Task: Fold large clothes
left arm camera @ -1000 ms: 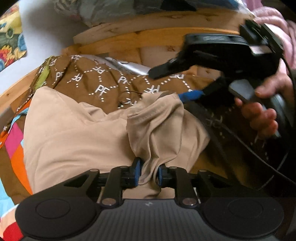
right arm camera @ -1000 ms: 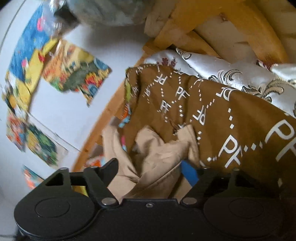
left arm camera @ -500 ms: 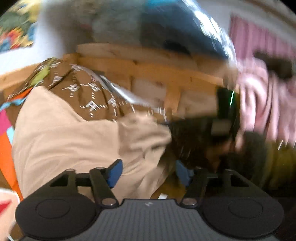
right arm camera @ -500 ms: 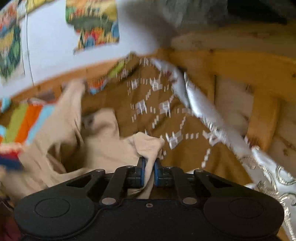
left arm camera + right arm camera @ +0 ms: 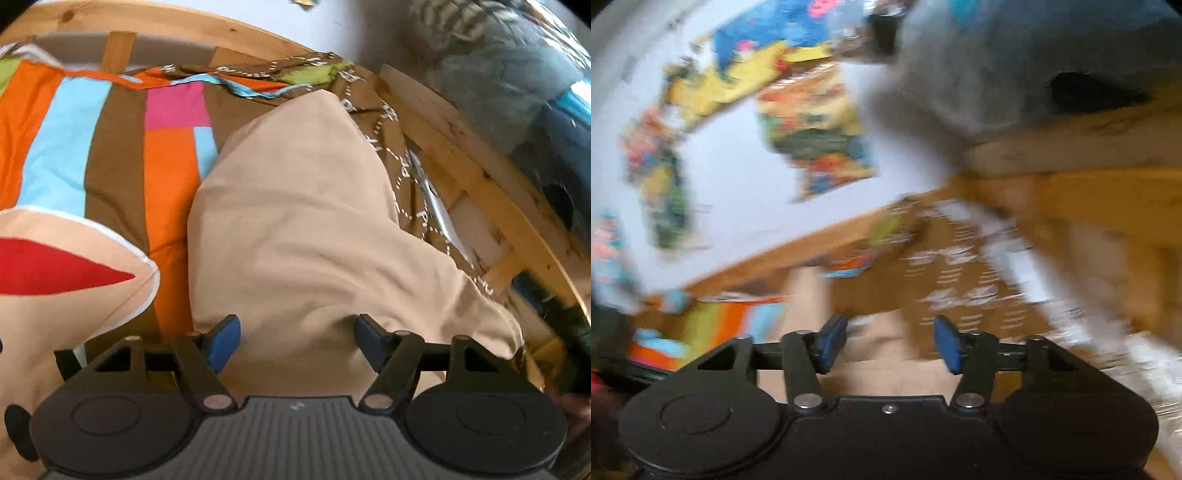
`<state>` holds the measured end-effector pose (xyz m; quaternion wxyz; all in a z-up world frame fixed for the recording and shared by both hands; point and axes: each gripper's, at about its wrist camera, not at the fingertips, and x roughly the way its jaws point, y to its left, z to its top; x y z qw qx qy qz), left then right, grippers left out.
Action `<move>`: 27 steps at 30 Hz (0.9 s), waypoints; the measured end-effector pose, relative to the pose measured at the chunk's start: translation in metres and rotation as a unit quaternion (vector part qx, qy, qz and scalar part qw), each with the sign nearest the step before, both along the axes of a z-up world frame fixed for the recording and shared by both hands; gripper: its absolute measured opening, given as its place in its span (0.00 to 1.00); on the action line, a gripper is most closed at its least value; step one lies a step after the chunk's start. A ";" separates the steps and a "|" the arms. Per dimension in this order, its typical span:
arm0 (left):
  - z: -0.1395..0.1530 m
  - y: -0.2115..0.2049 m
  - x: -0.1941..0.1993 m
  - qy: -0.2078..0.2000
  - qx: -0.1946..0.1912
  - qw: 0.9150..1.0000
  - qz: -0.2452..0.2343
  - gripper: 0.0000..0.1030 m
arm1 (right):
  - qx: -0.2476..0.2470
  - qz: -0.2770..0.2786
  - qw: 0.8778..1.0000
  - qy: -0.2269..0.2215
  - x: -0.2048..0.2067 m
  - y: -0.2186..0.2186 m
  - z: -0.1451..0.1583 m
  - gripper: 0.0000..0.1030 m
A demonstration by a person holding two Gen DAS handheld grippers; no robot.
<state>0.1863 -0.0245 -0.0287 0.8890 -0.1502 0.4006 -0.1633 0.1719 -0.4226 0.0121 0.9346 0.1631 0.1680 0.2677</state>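
Here's the beige garment, plain and unpatterned, lying in a broad, fairly smooth slab on the bed, tapering to a rounded point toward the far wooden bed frame. Under it sits a brown cover printed with white letters and dotted lines, and beside it, further from the frame, a striped quilt in orange, light blue, pink and brown. A cushion with a red patch lies at the bed's near corner on that side.

The left gripper hangs right over the garment's near edge, blue-padded fingers spread wide with nothing pinched; the beige cloth runs on beneath the gap between them.

Over to the right wrist view, and it's heavily blurred. The right gripper is spread apart too, fingers gripping nothing, with a strip of beige fabric showing just beyond and below them. Whether the cloth touches them, I can't tell. Past that, the brown cover, the frame and a white wall with colourful pictures.
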 end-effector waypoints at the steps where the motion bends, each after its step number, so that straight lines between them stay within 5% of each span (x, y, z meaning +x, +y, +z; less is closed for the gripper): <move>1: 0.000 -0.003 -0.001 -0.005 0.013 1.000 -0.010 0.70 | 0.006 0.025 1.000 0.012 0.003 0.004 -0.001 0.61; 2: -0.001 -0.007 -0.002 -0.008 0.028 0.999 -0.020 0.70 | 0.001 0.047 0.999 0.028 0.006 0.010 -0.004 0.59; 4: -0.001 -0.018 -0.003 -0.015 0.058 0.998 -0.035 0.70 | -0.052 0.069 0.993 0.075 0.016 0.026 -0.013 0.39; 5: -0.001 -0.022 -0.004 -0.018 0.068 0.997 -0.039 0.70 | -0.084 0.070 0.989 0.099 0.020 0.033 -0.018 0.17; 6: -0.002 -0.026 -0.005 -0.021 0.076 0.996 -0.042 0.70 | -0.116 0.069 0.983 0.126 0.024 0.038 -0.026 0.10; 10: -0.006 -0.052 -0.022 -0.052 0.135 0.987 -0.075 0.70 | -0.175 0.058 0.967 0.175 0.016 0.041 -0.054 0.10; 14: -0.013 -0.072 -0.038 -0.091 0.180 0.976 -0.079 0.70 | -0.173 0.042 0.970 0.166 0.010 0.039 -0.057 0.10; 19: -0.016 -0.069 -0.048 -0.105 0.171 0.977 -0.078 0.70 | -0.135 -0.003 0.986 0.101 0.006 0.034 -0.027 0.42; 22: -0.017 -0.067 -0.050 -0.112 0.166 0.976 -0.083 0.70 | -0.080 -0.002 0.993 0.087 0.040 0.047 0.002 0.57; 24: -0.018 -0.064 -0.048 -0.113 0.159 0.977 -0.084 0.70 | -0.078 0.022 0.993 0.082 0.070 0.068 0.017 0.78; 27: -0.018 -0.059 -0.050 -0.116 0.150 0.978 -0.088 0.70 | -0.102 0.049 0.989 0.092 0.121 0.105 0.020 0.83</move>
